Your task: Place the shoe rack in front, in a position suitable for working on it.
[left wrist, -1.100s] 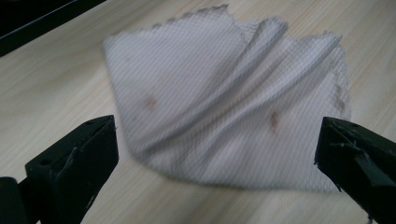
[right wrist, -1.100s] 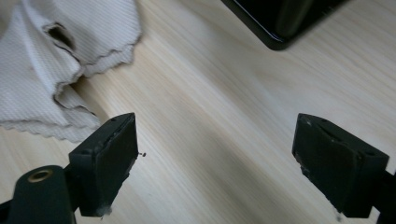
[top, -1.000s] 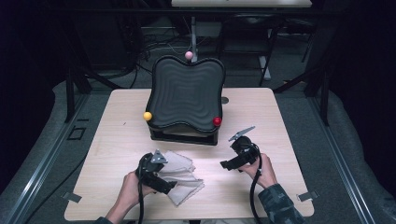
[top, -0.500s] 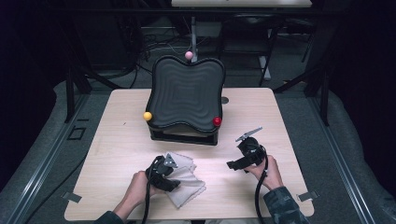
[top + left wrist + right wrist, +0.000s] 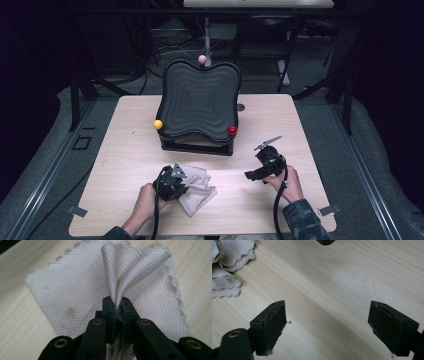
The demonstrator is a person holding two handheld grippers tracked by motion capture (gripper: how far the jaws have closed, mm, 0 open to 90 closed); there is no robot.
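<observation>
A pale, waffle-textured cloth (image 5: 200,189) lies crumpled on the wooden table (image 5: 125,150) near its front edge. My left gripper (image 5: 175,181) rests on the cloth's left side. Its jaws have just been closing, and the left gripper (image 5: 117,303) now stands shut on a raised fold of the cloth (image 5: 75,290), which fans out above the pads. My right gripper (image 5: 256,174) hovers over bare wood to the right of the cloth, apart from it. In its own view the right gripper (image 5: 327,322) is wide open with nothing between its jaws, and the cloth's edge (image 5: 227,265) shows at the upper left.
A black wavy-surfaced board (image 5: 200,102) on a low stand sits at the table's back middle. Small balls are fixed at its edges: pink (image 5: 202,59), yellow (image 5: 158,124) and red (image 5: 232,130). Bare wood spreads left and right of it.
The left gripper's jaws have closed on a fold of the cloth, bunching it up. The right gripper drifted slightly right and toward the front edge.
</observation>
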